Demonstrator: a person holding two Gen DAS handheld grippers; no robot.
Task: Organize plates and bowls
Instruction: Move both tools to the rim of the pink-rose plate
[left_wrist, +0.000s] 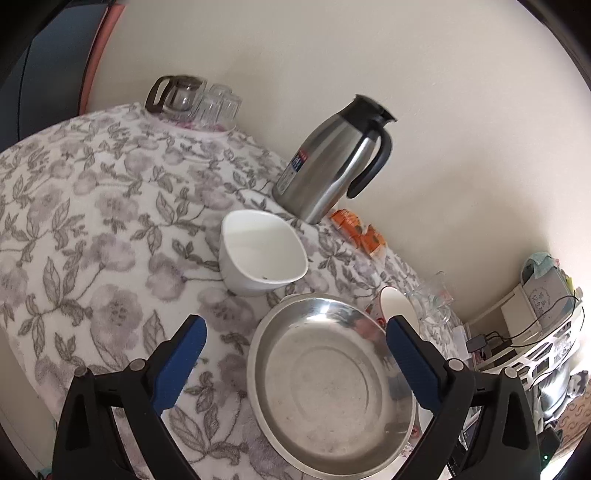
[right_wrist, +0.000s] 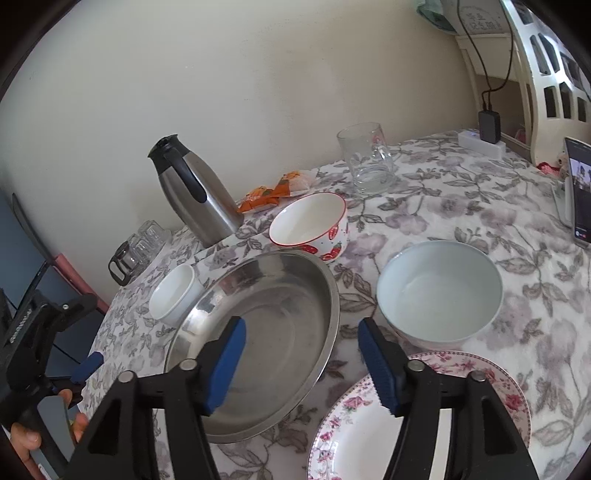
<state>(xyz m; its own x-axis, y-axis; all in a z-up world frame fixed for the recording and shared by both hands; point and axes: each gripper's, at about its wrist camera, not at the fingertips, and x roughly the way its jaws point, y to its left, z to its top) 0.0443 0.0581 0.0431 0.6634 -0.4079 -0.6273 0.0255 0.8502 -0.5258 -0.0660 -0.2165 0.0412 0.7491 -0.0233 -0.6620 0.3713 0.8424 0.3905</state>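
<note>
One floral tablecloth (right_wrist: 461, 206) under the bowls; cream wall (right_wrist: 221, 74) behind.

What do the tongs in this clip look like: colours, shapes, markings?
Both tongs are alike: the left tongs and right tongs each have two black angular plastic arms with triangular cut-outs and silver pivot pins, tipped with ribbed blue pads. The right view shows the left tongs' black body with pale lettering, too small to read, held in a bare hand.

Left gripper (left_wrist: 295, 339), right gripper (right_wrist: 301, 354): black frames, blue ribbed pads, silver pins.
</note>
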